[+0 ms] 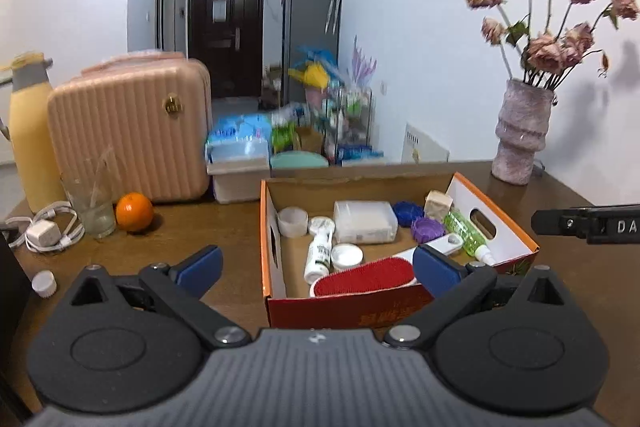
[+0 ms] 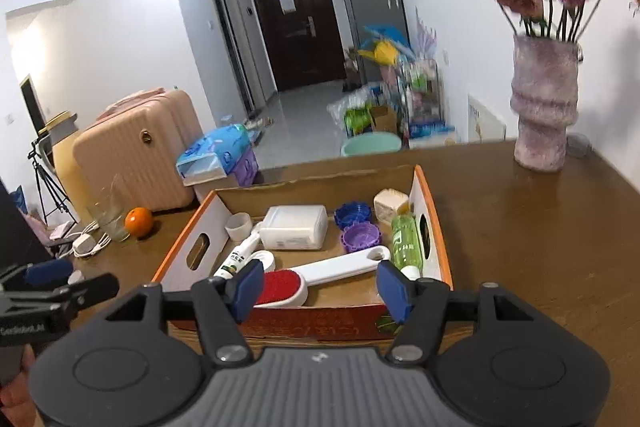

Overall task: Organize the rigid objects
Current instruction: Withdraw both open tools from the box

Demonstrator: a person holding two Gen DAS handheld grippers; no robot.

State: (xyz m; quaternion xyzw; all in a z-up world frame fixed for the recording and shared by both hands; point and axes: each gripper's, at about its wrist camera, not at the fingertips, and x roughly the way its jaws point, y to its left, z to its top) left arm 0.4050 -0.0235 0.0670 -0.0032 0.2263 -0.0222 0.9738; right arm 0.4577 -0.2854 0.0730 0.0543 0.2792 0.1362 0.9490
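Note:
An orange-edged cardboard box (image 1: 275,267) (image 2: 320,321) stands on the brown table (image 2: 520,247). Inside lie a white lint brush with a red pad (image 1: 362,279) (image 2: 332,273), a clear plastic case (image 1: 364,223) (image 2: 294,227), a blue lid (image 1: 407,213), a purple lid (image 2: 360,237), a green bottle (image 2: 406,241), a white spray bottle (image 1: 318,253) and a soap block (image 2: 390,205). My left gripper (image 1: 318,267) hovers open at the box's near wall, holding nothing. My right gripper (image 2: 320,291) is open and holds nothing above the near edge.
Left of the box are an orange (image 1: 135,211), a drinking glass (image 1: 90,205), a white charger with cable (image 1: 42,231), a bottle cap (image 1: 43,283), a pink hard case (image 1: 132,131) and a yellow flask (image 1: 30,135). A vase of dried roses (image 2: 544,99) stands back right.

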